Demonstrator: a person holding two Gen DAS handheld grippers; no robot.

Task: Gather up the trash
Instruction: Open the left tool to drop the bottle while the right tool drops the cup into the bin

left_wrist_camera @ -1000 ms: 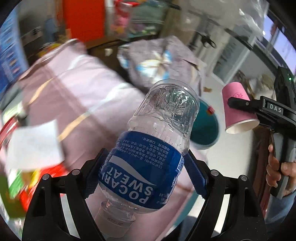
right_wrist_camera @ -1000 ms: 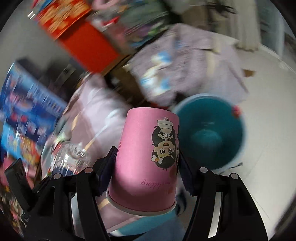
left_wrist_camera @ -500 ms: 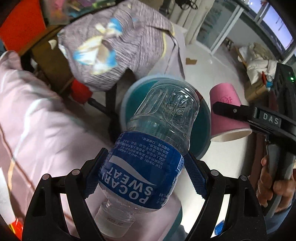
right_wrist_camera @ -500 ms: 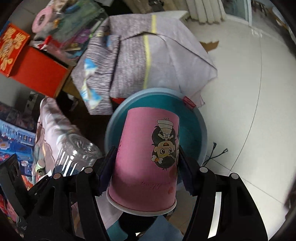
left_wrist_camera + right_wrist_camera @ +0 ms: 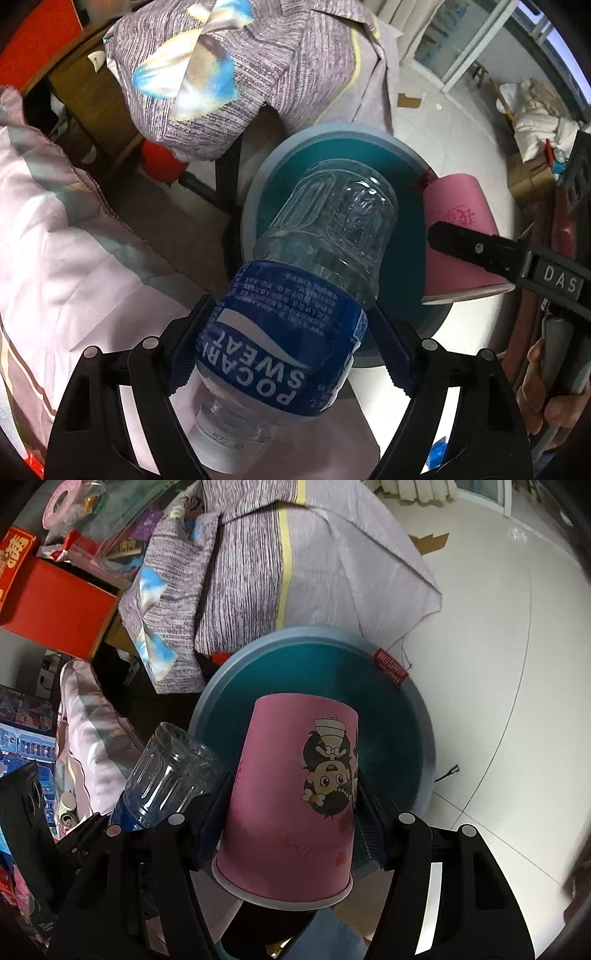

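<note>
Closer now: bin (image 5: 258, 192); "POCARI SWEAT" bottle (image 5: 295, 314)

Left gripper (image 5: 288, 347) clamps its bottle (image 5: 295, 295); right gripper (image 5: 291, 812) pinches its cup (image 5: 291, 797), both side by side.

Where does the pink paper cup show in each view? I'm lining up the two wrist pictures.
Left wrist: the pink paper cup is at right of centre, rim downward, clamped in the right tool.
Right wrist: the cup fills the lower centre, between the tool's fingers.
Shared landmark: the teal bin behind it; the clear bottle too.
</note>
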